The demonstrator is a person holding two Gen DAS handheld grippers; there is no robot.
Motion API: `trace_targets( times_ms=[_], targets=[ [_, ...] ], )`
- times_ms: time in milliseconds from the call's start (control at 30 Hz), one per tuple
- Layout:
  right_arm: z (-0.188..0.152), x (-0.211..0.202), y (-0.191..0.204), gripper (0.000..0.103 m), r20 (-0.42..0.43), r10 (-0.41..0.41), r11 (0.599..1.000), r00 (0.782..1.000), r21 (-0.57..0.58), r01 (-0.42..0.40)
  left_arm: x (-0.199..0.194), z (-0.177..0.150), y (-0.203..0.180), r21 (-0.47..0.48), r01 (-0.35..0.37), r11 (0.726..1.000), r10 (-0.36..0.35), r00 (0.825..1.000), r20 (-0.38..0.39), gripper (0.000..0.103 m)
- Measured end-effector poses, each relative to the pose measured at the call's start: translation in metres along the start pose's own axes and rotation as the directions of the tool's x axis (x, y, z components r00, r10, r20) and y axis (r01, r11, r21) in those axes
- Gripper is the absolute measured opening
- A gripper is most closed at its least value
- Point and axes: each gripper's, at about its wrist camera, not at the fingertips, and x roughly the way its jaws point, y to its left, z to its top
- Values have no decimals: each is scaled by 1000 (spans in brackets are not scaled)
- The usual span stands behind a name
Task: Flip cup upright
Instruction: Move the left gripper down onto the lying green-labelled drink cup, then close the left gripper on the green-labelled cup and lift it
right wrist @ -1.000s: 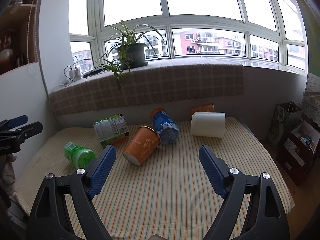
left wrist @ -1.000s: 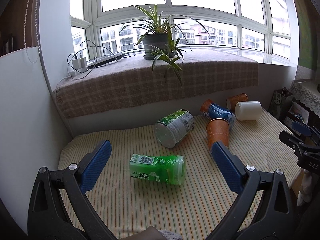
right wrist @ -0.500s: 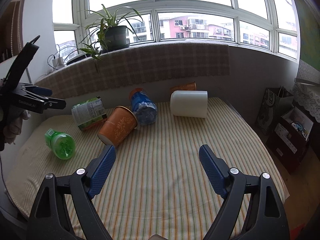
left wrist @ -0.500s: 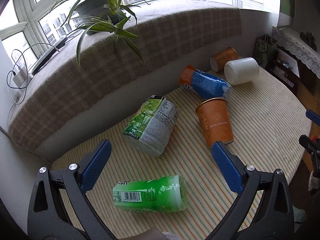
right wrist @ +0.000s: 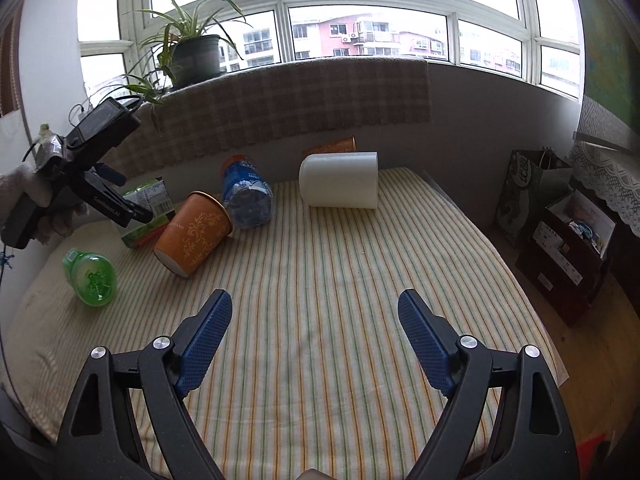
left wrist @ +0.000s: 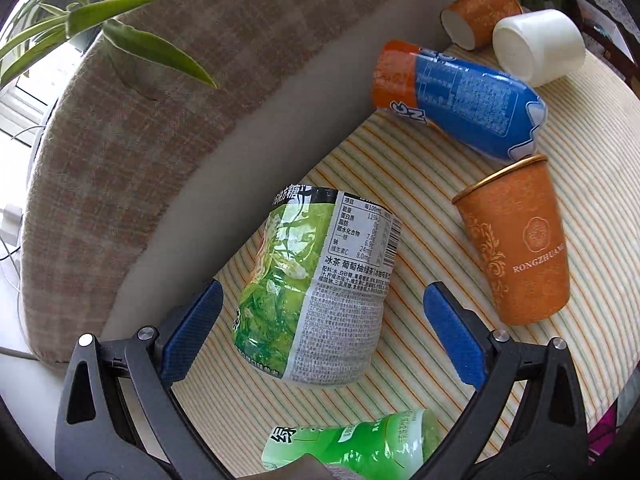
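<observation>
Lying on its side on the striped surface: one green-labelled cup, taken here as the landmark, its printed wrap facing up. Left gripper: jaws spread wide, one blue pad to each side of the cup, neither pad touching it. Right gripper: jaws likewise wide, empty, hanging over bare striped cloth well apart from the landmark cup. Just beside the cup, toward the near edge: green bottle, on its side. To the cup's right, near: orange cup, on its side, gold rim turned toward the wall. Beyond that: blue bottle, on its side, its end touching the orange cup's rim. Farther along the wall: white cup and second orange cup, both tipped over, side by side. Above and behind the landmark cup: checked sill cloth bearing a potted plant.
</observation>
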Motion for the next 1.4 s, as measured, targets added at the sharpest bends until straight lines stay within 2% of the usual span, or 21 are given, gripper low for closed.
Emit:
trace_targets(
  times_ms=[233,433,633,733,867,1400],
  targets=[
    [-3,5,-4,85,-13,8,1000,1000,19,-8,27,6,-5,76,-53,996,57,996,-62,102],
    [-3,9,-3,85,-17,13,1000,1000,21,-13,47,10,-1,101,-63,993,71,994,-81,102],
    [-3,12,-3,85,-22,12,1000,1000,25,-12,60,14,-10,136,-55,989,67,994,-86,94],
    [-3,14,-3,85,-26,13,999,1000,30,-12,71,15,-16,156,-76,985,89,993,-78,89],
    [-3,15,-3,85,-27,12,999,1000,30,-11,74,15,-12,140,-60,988,70,995,-73,88],
    [-5,17,-2,85,-31,18,999,999,38,-16,14,4,-3,134,-80,988,83,996,-16,87]
  ],
)
